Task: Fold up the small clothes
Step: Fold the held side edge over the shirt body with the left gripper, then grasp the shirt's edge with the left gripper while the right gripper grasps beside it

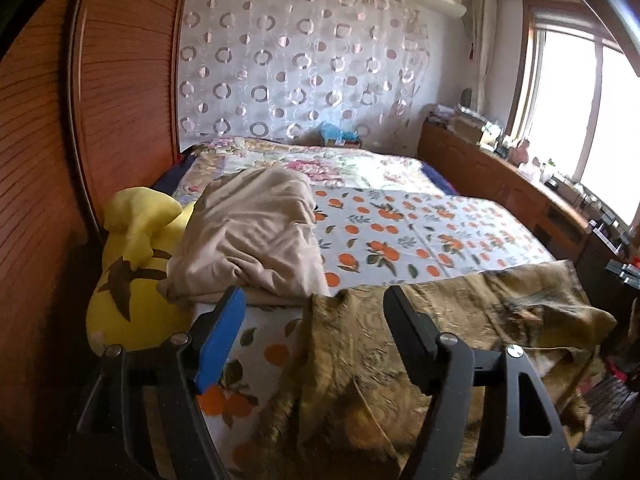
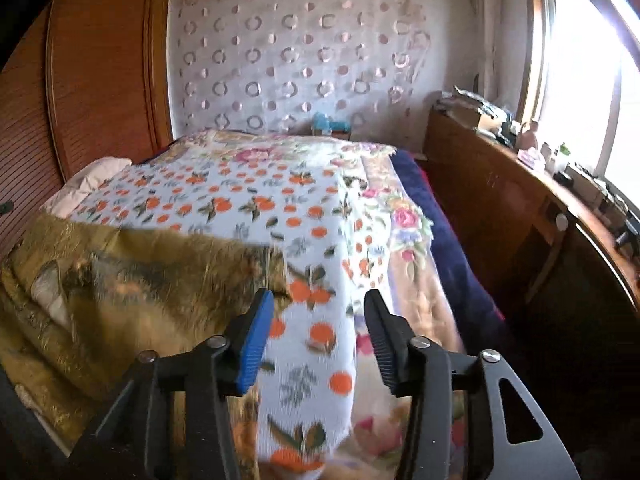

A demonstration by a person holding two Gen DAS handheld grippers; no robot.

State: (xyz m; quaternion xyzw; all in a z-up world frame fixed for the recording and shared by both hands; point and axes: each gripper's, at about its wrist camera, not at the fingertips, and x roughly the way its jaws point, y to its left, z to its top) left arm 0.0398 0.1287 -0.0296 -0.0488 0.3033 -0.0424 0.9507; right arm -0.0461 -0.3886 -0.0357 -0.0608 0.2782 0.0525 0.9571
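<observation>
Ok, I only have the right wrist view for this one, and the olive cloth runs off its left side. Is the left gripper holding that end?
Observer: No. The left gripper is open just above the olive cloth, and its pads are not pressing on it.
Operator: Is anything lying past the cloth's left end?
Observer: Yes, a yellow plush toy sits at the edge of the bed, up against the wardrobe.
</observation>
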